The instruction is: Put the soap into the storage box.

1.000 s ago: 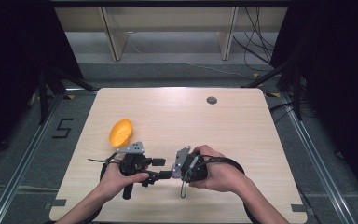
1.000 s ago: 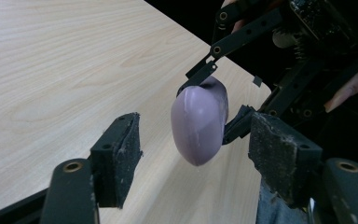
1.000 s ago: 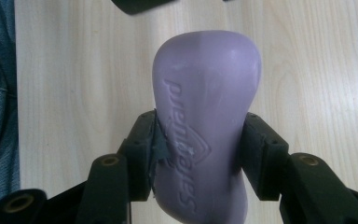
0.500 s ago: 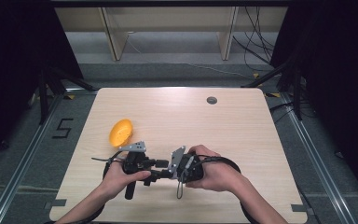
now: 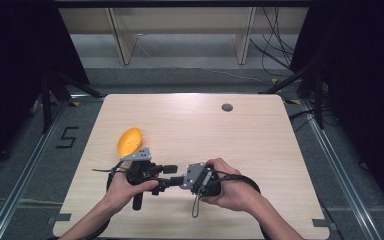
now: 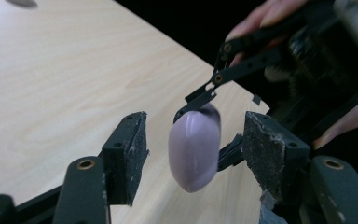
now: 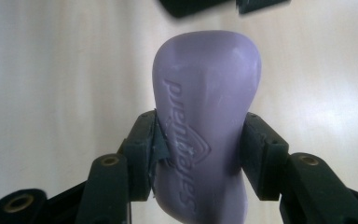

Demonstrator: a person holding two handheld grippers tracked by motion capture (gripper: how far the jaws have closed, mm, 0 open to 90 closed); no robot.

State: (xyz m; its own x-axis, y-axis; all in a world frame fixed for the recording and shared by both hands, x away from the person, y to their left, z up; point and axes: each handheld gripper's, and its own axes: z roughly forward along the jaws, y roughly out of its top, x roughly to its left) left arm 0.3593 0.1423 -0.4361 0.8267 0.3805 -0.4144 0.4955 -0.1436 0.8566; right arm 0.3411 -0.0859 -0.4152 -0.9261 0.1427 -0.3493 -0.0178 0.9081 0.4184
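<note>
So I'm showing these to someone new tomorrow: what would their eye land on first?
Probably the purple soap bar clamped in the right tongs, held out between the left tongs' pads, which have just been opening again and stand clear of it. Next, the bright orange object lying alone on the table, just beyond the left hand.

1 purple soap bar (image 7: 205,121), 1 orange object (image 5: 129,141), 2 tools, 1 table (image 5: 260,145)

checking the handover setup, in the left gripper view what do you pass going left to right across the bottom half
left jaw pad → purple soap bar → right jaw pad; the soap hangs in the gap, touching neither pad.
</note>
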